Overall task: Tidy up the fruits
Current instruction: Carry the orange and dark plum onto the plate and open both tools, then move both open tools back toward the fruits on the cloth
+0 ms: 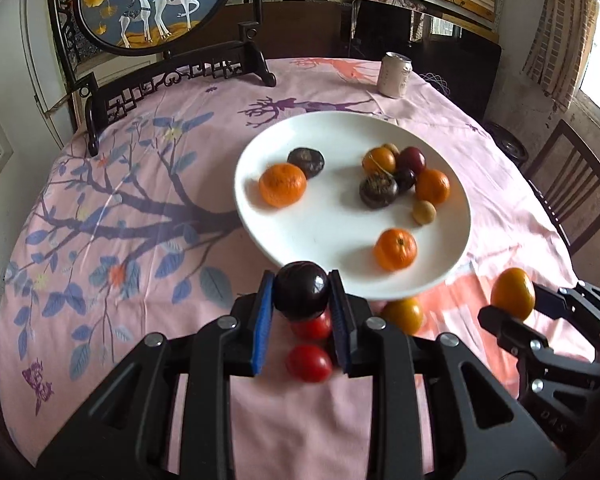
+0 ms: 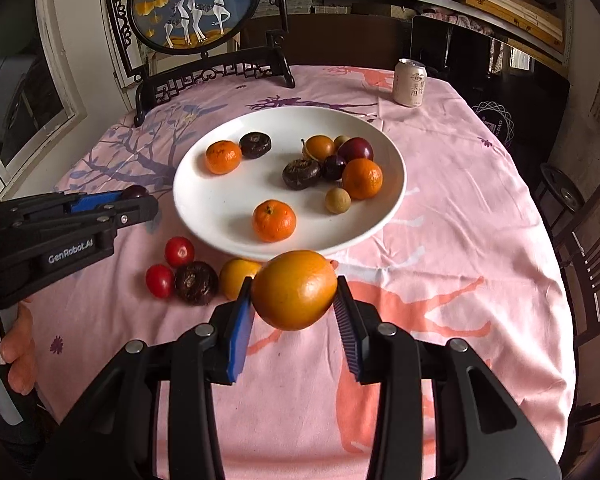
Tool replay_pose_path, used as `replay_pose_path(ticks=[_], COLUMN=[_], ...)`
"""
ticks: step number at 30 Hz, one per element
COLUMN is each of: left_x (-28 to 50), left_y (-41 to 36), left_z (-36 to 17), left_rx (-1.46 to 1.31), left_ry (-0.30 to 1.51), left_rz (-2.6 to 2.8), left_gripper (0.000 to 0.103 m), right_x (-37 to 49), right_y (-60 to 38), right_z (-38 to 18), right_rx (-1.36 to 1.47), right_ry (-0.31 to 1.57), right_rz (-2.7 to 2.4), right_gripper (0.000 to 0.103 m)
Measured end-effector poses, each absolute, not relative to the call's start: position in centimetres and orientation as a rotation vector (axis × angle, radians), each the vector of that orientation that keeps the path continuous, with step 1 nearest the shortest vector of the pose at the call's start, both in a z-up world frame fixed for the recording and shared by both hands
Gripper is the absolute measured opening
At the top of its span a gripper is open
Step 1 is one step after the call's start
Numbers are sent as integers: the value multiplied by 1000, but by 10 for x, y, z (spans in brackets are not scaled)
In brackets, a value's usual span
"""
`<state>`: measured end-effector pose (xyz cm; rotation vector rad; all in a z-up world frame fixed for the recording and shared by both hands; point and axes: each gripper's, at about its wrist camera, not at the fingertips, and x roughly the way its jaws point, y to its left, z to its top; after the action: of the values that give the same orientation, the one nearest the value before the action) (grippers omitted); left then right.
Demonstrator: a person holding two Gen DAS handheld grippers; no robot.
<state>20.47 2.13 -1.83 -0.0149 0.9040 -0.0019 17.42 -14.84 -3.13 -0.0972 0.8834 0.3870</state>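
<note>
My left gripper (image 1: 301, 294) is shut on a dark purple plum (image 1: 300, 289), held above the cloth just short of the white plate (image 1: 332, 252). From the right wrist view the same gripper (image 2: 140, 196) comes in from the left with the plum (image 2: 137, 191) at its tip. My right gripper (image 2: 294, 294) is shut on an orange fruit (image 2: 294, 289), lifted in front of the plate (image 2: 204, 216). The plate holds several mandarins, dark fruits and small brown ones. Two red tomatoes (image 2: 168, 266), a dark fruit (image 2: 195, 282) and an orange fruit (image 2: 238, 276) lie on the cloth.
The round table wears a pink patterned cloth (image 2: 460, 240). A drink can (image 2: 410, 82) stands at the far right. A dark wooden stand with a round deer picture (image 2: 194, 4) occupies the far left edge. Wooden chairs (image 2: 592, 248) stand to the right. A person's hand (image 2: 20, 352) grips the left handle.
</note>
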Motion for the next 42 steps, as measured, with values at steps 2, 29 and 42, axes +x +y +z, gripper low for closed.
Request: replay_pose_path(ticks=[2, 29, 42], left_x=[227, 310, 168], left_y=[21, 15, 61], left_z=[-15, -14, -34], left_rx=[-7, -39, -145], left_ry=[915, 921, 902], left_rz=[7, 16, 40], left_gripper=[27, 57, 69], right_x=[189, 264, 163], right_y=[-144, -125, -144], right_z=[-28, -35, -41], right_rx=[-103, -172, -94], right_ry=[886, 916, 954], right_rz=[386, 343, 378], right_gripper=[40, 58, 58])
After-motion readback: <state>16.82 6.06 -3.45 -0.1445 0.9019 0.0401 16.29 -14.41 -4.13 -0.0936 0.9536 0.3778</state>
